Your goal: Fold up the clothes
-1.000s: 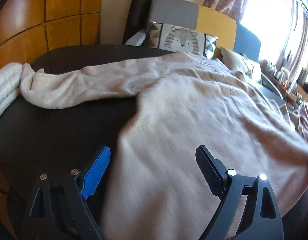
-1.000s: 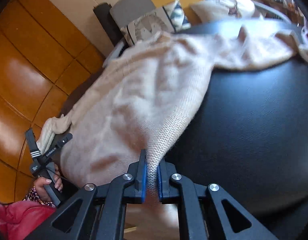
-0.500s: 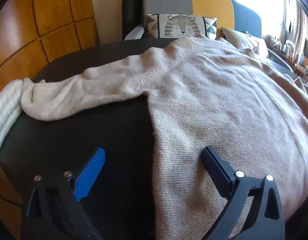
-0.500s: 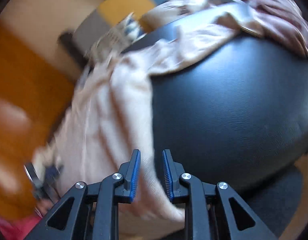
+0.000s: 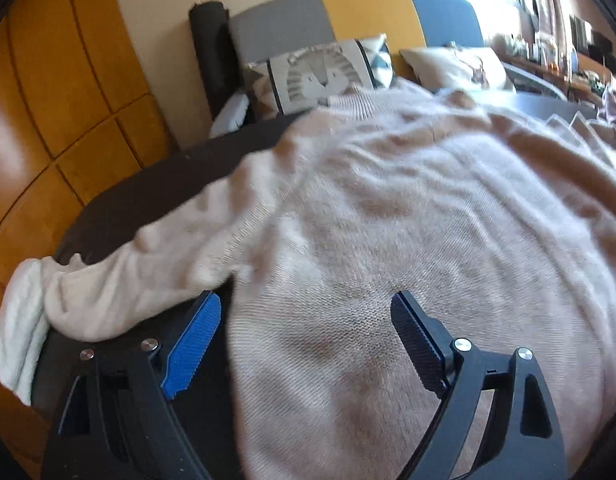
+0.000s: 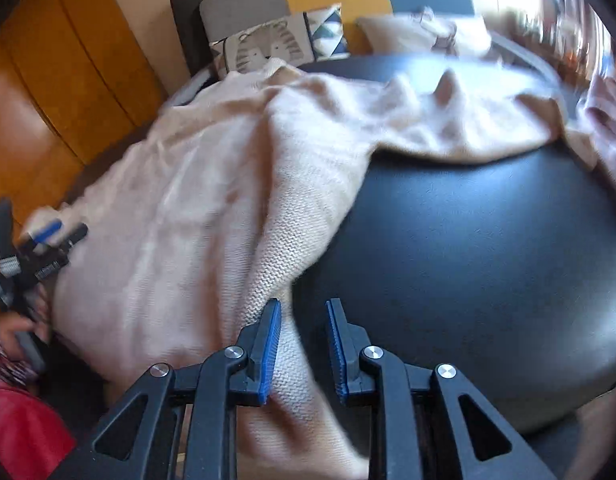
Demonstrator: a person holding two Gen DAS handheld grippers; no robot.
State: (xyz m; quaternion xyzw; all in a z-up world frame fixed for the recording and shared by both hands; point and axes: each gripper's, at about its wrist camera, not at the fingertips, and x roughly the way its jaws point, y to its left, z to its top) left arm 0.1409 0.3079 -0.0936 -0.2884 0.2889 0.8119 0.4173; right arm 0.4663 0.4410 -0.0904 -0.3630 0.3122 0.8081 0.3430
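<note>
Sweater [image 5: 407, 240]: beige knit, spread flat on a black round table [image 6: 487, 240]. Long axis runs from the near hem to the collar at the far edge, toward a lion cushion [image 5: 319, 76]. One sleeve [image 5: 148, 276] reaches left, its cuff at the table's rim.

Left gripper [image 5: 304, 344]: jaws wide over the hem and closing, pads clear of the knit.

Right gripper [image 6: 302, 344]: jaws parted, unclamped, the sweater's side edge between them.

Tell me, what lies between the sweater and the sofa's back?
A cushion with a tiger face sits there, just behind the sweater collar and against the sofa back. The left wrist view shows it best.
</note>
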